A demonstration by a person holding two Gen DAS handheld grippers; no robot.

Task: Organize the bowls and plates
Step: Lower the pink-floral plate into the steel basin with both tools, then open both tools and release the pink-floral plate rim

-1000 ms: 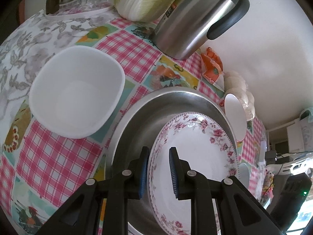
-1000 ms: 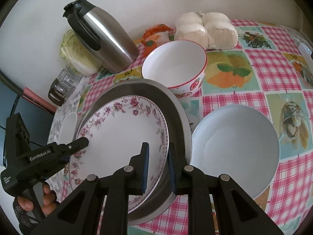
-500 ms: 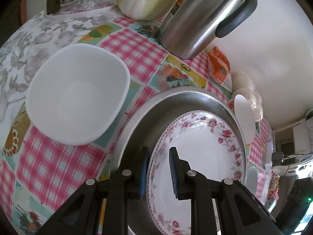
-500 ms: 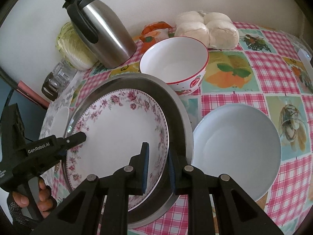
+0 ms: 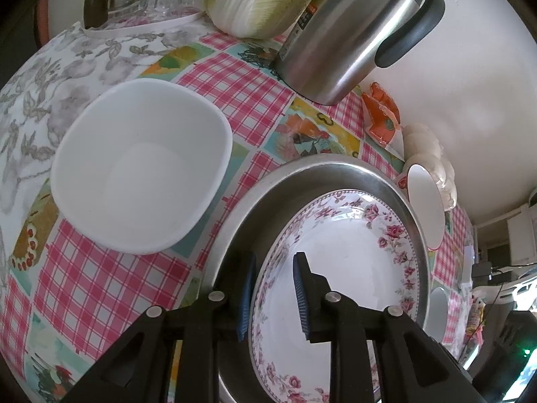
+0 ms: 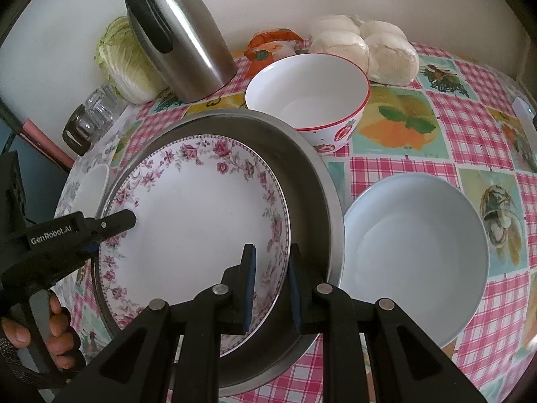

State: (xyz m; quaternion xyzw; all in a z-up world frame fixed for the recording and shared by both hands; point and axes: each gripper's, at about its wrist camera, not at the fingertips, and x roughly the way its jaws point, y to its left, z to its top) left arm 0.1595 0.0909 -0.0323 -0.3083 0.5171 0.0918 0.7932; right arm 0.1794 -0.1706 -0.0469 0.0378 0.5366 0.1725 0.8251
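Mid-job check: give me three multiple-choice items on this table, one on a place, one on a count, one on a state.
1. Where is the floral-rimmed white plate?
A. inside the round steel basin
B. on the pale blue bowl
C. under the steel jug

2. How many empty bowls stand beside the basin?
A. one
B. three
C. five

3. What spans the plate's rim?
A. neither tool
B. only one tool
C. the left tool and right tool

Answers: A, basin wall rings it; B, square white bowl, red-rimmed bowl, blue bowl; C, rim sits between each pair of pads.
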